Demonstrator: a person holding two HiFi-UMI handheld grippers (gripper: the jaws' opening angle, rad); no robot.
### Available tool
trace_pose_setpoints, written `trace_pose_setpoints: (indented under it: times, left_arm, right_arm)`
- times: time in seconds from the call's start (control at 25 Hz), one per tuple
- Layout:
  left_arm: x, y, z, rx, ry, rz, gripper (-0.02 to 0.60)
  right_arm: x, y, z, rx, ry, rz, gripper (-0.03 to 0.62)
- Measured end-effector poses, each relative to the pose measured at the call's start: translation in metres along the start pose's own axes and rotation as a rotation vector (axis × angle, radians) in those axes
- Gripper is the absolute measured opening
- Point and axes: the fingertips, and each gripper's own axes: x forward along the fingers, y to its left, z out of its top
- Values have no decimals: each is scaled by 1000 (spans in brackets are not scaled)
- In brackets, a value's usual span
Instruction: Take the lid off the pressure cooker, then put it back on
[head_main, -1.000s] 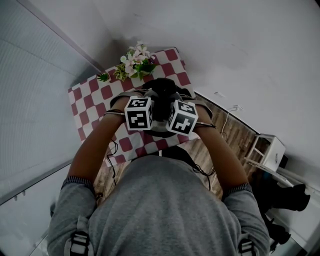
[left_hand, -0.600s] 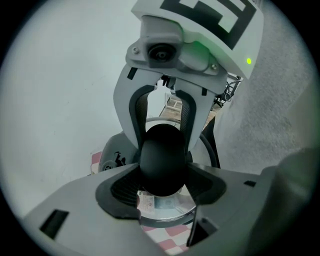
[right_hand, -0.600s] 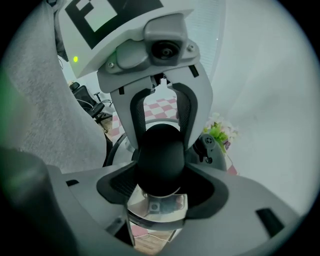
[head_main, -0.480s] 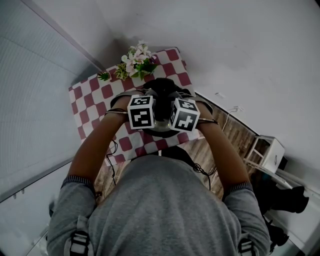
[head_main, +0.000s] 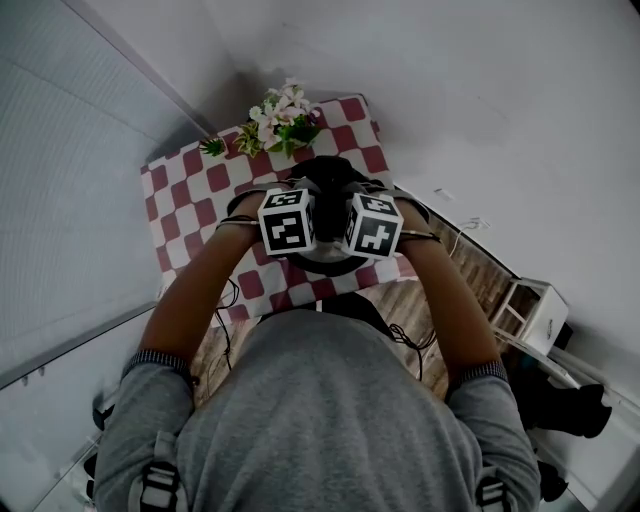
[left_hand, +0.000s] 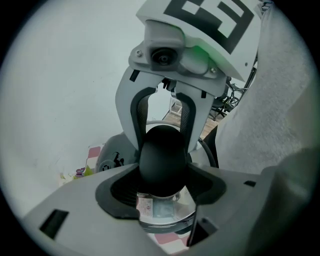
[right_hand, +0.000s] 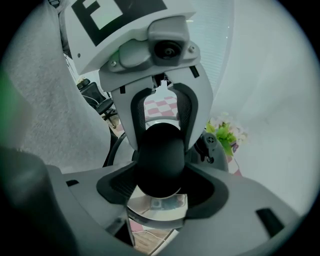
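Got both my left tongs (left_hand: 162, 186) and right tongs (right_hand: 161, 184) clamped on the rounded black knob (left_hand: 162, 155) of the shiny steel pressure cooker lid (left_hand: 167, 214), one from each side.

Grey knit top (head_main: 320, 420); short sleeves end in dark striped cuffs (head_main: 158, 362). Grey harness straps with buckles (head_main: 158, 488) sit on both shoulders. Thin dark cables (head_main: 408, 345) trail under the forearms.

Left gripper (left_hand: 161, 192) and right gripper (right_hand: 159, 192) have pale grey moulded shells, and their jaws are lined with black ribbed pads. Each carries a white cube (head_main: 287, 220) printed with black square markers.

In the left gripper view, the right gripper's white shell has a round black camera lens (left_hand: 162, 57) with a green glow beside it.
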Motion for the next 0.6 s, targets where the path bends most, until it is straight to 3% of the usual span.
trace_pose_setpoints:
  times: [0.28, 0.6]
  left_arm:
    - [2, 2, -1, -63, 38, 5, 302]
    - [3, 4, 0, -161, 52, 38, 302]
  right_arm:
    - [1, 1, 2, -62, -15, 53, 297]
    - [0, 4, 1, -208, 21, 147, 307]
